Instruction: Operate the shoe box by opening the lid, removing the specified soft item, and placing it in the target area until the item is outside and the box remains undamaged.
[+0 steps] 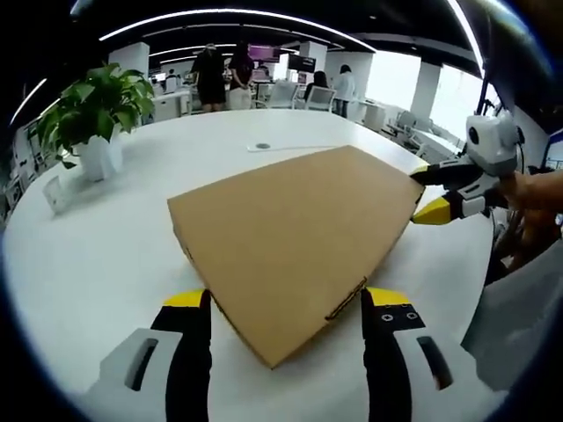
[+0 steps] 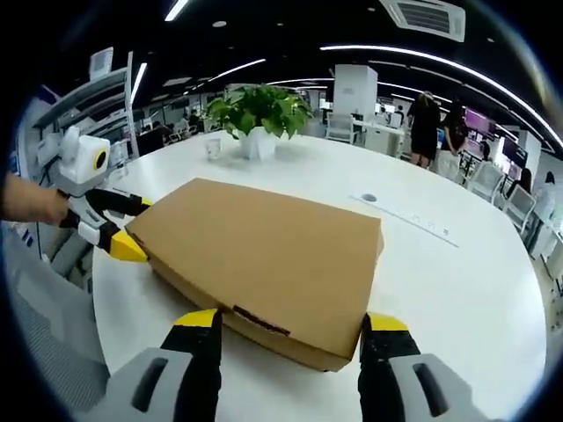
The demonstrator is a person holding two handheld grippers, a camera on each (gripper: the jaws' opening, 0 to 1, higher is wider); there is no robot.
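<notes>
A shut brown cardboard shoe box (image 1: 290, 229) lies flat on the round white table (image 1: 114, 264). In the left gripper view my left gripper (image 1: 288, 303) is open, with its yellow-tipped jaws on either side of the box's near corner. The right gripper (image 1: 425, 193) comes in from the right, its jaws above and below the box's far right corner. In the right gripper view the box (image 2: 264, 255) shows its long front side, and my right gripper (image 2: 292, 323) is open astride that near end. The left gripper (image 2: 134, 229) straddles the box's left corner. The lid is down, so the inside is hidden.
A leafy plant in a white pot (image 1: 97, 114) (image 2: 259, 114) stands at the table's far side, with a small white cup (image 2: 213, 148) beside it. A round cable port (image 1: 261, 146) sits in the tabletop. People and office chairs (image 1: 317, 97) are behind the table.
</notes>
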